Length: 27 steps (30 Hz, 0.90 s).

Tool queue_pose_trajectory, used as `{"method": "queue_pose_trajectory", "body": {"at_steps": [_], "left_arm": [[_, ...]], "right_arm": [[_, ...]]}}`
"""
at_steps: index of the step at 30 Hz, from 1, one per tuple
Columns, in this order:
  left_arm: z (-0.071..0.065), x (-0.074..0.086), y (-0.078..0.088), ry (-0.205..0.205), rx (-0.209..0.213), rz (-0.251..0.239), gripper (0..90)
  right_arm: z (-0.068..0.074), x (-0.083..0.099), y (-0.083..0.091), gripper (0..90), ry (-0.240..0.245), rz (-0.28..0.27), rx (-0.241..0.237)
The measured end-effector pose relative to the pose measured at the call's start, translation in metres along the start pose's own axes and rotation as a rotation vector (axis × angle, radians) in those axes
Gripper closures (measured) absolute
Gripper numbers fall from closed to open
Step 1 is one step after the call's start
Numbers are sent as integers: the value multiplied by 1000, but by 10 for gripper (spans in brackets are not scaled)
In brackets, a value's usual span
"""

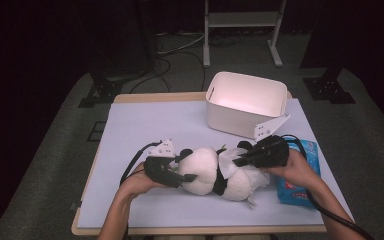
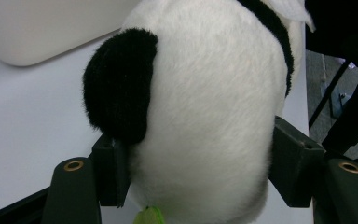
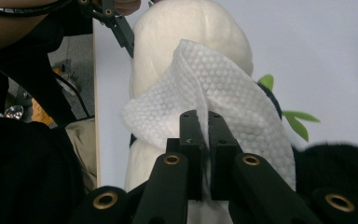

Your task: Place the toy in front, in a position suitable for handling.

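Observation:
A black-and-white plush panda [image 1: 215, 175] lies on its side on the pale mat [image 1: 145, 125]. My left gripper [image 1: 187, 169] is shut on its head [image 2: 205, 116]; both pads [image 2: 114, 170] press into the white fur just below a black ear [image 2: 121, 84]. My right gripper [image 3: 207, 126] is shut on a white textured wipe [image 3: 214, 93]. It holds the wipe [image 1: 228, 159] against the panda's body [image 3: 191, 28]. Green leaves [image 3: 298, 123] stick out beside the toy.
A white bin [image 1: 245, 102] stands at the back right of the mat. A blue pack of wipes [image 1: 300, 175] lies under my right hand, near the right edge. A person's dark clothing [image 3: 23, 154] takes up the left of the right gripper view.

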<state>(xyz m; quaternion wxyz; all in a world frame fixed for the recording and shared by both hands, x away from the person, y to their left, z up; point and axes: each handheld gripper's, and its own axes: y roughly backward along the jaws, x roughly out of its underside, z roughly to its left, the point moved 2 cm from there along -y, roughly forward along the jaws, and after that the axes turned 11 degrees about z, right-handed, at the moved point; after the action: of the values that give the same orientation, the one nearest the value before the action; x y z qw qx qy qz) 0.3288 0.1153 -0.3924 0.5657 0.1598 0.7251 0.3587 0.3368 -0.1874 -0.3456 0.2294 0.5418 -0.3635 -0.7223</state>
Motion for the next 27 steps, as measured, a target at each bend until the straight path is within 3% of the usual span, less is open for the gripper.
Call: {"method": "queue_pose_trajectory", "body": {"at_steps": [6,18,22,27], "left_arm": [[-1,-2,-4,32,10,-13,329],[-2,-2,-5,51,8,-11,329],[0,-2,-5,56,5,-12,329],[2,-2,-4,68,11,-12,328]], "right_arm": [[-1,8,6,864,-18,-6,17],[8,-15,-11,864,44,31,6],[8,-9,-7,864,39,23,11],[5,10,2,864,-1,2,8]]}}
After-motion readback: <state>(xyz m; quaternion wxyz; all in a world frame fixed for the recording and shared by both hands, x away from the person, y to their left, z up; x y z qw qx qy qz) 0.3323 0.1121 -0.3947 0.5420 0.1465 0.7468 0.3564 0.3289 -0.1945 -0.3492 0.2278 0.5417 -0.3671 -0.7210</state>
